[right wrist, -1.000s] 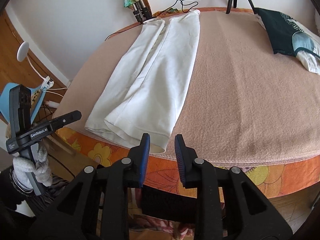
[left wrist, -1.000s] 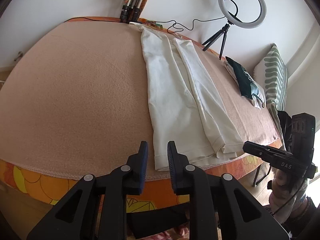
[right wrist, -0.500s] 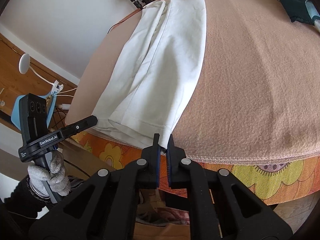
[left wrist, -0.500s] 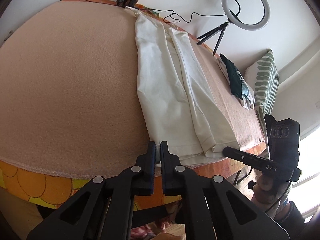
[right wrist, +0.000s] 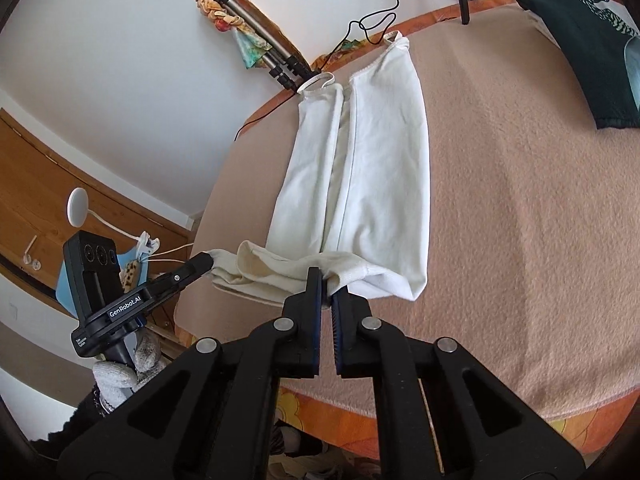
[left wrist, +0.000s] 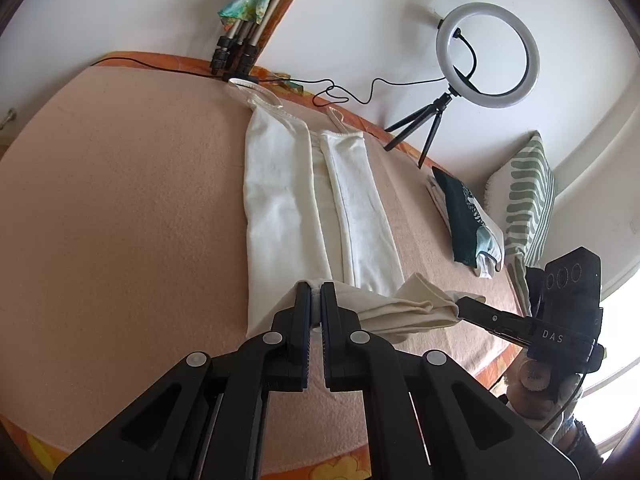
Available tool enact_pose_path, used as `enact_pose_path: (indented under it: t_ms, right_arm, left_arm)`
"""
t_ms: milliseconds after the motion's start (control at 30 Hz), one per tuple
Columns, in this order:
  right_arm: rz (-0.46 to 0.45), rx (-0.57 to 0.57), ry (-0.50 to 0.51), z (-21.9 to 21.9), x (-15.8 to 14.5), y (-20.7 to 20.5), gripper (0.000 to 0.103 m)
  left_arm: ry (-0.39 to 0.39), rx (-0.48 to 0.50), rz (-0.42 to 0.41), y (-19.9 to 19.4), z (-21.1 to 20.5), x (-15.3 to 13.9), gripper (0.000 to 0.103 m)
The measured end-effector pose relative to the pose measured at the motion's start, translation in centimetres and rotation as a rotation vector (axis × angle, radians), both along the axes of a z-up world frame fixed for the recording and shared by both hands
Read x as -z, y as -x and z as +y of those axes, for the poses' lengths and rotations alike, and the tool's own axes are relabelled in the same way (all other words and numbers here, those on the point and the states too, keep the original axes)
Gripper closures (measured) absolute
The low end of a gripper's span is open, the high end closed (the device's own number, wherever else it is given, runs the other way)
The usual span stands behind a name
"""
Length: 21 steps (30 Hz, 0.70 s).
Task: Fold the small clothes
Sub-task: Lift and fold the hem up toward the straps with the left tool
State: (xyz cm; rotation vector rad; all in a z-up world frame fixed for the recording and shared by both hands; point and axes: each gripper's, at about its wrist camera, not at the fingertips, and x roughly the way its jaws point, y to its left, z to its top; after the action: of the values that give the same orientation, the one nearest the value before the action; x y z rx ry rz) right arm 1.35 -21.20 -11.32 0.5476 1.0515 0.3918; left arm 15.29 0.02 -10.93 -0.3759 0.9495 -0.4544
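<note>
A long white garment [left wrist: 304, 208] [right wrist: 372, 168], folded in thirds lengthwise, lies on a peach blanket [left wrist: 120, 220] [right wrist: 520, 200]. Its strap end is far from me, near the wall. My left gripper [left wrist: 315, 292] is shut on one corner of the near hem. My right gripper [right wrist: 326, 280] is shut on the other hem corner. The hem hangs lifted and bunched between the two grippers, above the rest of the cloth. Each view shows the other gripper pinching its corner: the right gripper [left wrist: 464, 304] and the left gripper [right wrist: 206, 260].
A ring light on a tripod [left wrist: 486, 56] stands at the far edge, with a cable [left wrist: 344, 96] trailing along it. A dark green folded garment [left wrist: 464, 216] [right wrist: 588, 52] and a striped pillow [left wrist: 528, 200] lie to the right. A bundled tripod [left wrist: 240, 40] leans on the wall.
Both grippers went from open at the bed's edge to shut on the hem corners. They have since lifted the hem and carried it forward over the garment.
</note>
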Motion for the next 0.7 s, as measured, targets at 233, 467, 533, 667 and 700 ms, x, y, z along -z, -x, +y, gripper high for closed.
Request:
enact_pose_path:
  t_ms: [233, 467, 533, 667, 700]
  right_arm:
    - [0.039, 0.012, 0.081, 0.0, 1.8, -6.5, 0.097]
    - [0.095, -0.006, 0.122, -0.2, 4.5, -10.2, 0.097]
    - [0.104, -0.014, 0.129, -0.2, 5.1, -10.5, 0.097]
    - [0.107, -0.020, 0.138, -0.2, 5.8, -11.1, 0.097]
    - [0.102, -0.025, 0.145, -0.2, 5.7, -11.1, 0.097]
  left_arm:
    - [-0.062, -0.013, 0.012, -4.6, -1.0, 2.0, 0.099]
    - [-0.107, -0.022, 0.028, -6.6, -1.4, 3.9, 0.100]
    - [-0.118, -0.024, 0.021, -6.9, -1.5, 4.1, 0.099]
    - [-0.105, -0.024, 0.047, -7.4, -1.4, 4.5, 0.098]
    - [-0.120, -0.028, 0.057, -7.5, -1.3, 4.5, 0.095]
